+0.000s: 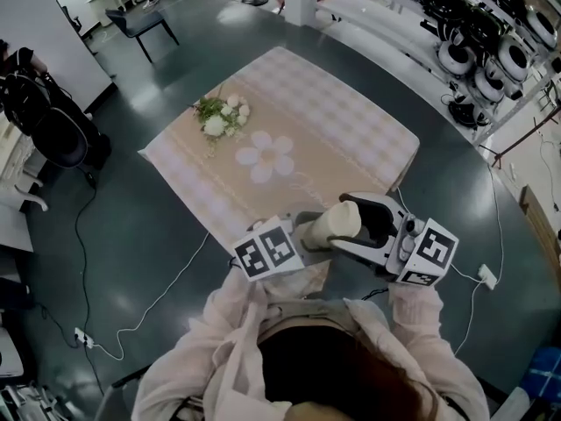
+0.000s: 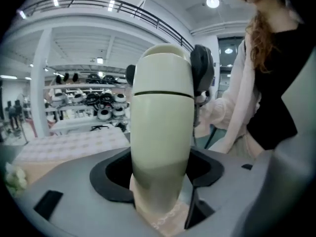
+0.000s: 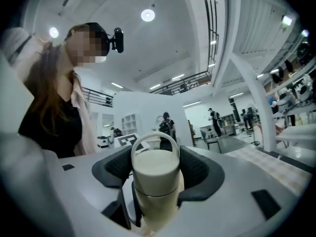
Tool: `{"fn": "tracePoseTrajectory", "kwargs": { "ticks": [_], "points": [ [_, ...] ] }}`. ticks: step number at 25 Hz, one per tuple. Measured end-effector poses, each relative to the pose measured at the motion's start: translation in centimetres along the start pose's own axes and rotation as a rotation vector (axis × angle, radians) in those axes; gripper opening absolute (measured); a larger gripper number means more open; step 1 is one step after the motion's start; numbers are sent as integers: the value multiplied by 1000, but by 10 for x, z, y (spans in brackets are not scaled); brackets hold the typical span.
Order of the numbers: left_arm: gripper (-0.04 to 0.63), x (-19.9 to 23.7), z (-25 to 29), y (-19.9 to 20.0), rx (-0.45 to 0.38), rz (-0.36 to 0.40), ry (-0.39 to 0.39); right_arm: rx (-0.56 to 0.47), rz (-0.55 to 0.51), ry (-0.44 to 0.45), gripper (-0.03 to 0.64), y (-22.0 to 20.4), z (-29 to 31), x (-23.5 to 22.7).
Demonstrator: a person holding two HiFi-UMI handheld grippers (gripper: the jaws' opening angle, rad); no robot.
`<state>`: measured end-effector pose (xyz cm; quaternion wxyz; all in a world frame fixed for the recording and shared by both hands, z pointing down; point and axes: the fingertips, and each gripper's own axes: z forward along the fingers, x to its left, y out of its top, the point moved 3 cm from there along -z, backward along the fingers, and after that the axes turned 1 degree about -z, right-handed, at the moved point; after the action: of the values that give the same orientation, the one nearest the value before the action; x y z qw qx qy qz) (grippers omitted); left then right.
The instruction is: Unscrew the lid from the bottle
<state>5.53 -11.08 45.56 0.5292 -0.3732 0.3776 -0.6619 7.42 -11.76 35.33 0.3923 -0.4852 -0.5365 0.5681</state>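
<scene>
1. My left gripper [image 2: 160, 177] has its jaws spread wide and pinching the lower body of the cream-coloured, smooth cylindrical bottle [image 2: 160, 132]. The dark pads sit against both of its sides.

2. My right gripper [image 3: 156, 174] has its jaws closed on the matching cream lid [image 3: 154, 164], one pad on each side. A thin pale loop handle [image 3: 154, 133] arches over the lid's top.

3. The seam [image 2: 163, 94] between lid and body shows in the left gripper view as one thin, even dark line. I see no gap and no exposed thread, so I judge the lid is still seated on the bottle.

4. From the head view, the bottle stands roughly upright over the near edge of the counter [image 1: 351, 130], which is covered in a pale pink-and-beige checked cloth with a flower print. I cannot tell whether the bottle's base rests on that cloth or hangs just above it.

5. As I read it, the set-up is done: the body is braced in one set of jaws and the lid is caught in the other.

6. The unscrewing itself is what remains. I would need to turn the lid against the held body until it frees, then lift it clear. I cannot tell from these views whether it has loosened at all.
</scene>
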Motion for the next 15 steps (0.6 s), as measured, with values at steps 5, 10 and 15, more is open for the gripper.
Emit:
{"fn": "tracePoseTrajectory", "kwargs": {
  "ticks": [5,10,15],
  "points": [
    [314,-29,-5,16,-80,54,-276,-82,11,357,304,18,-7,23],
    [314,-11,-5,11,-83,11,-109,-124,33,209,331,11,-10,4],
    [314,24,-4,4,-42,-84,234,-114,86,-254,377,8,-8,-20]
  ]
}}
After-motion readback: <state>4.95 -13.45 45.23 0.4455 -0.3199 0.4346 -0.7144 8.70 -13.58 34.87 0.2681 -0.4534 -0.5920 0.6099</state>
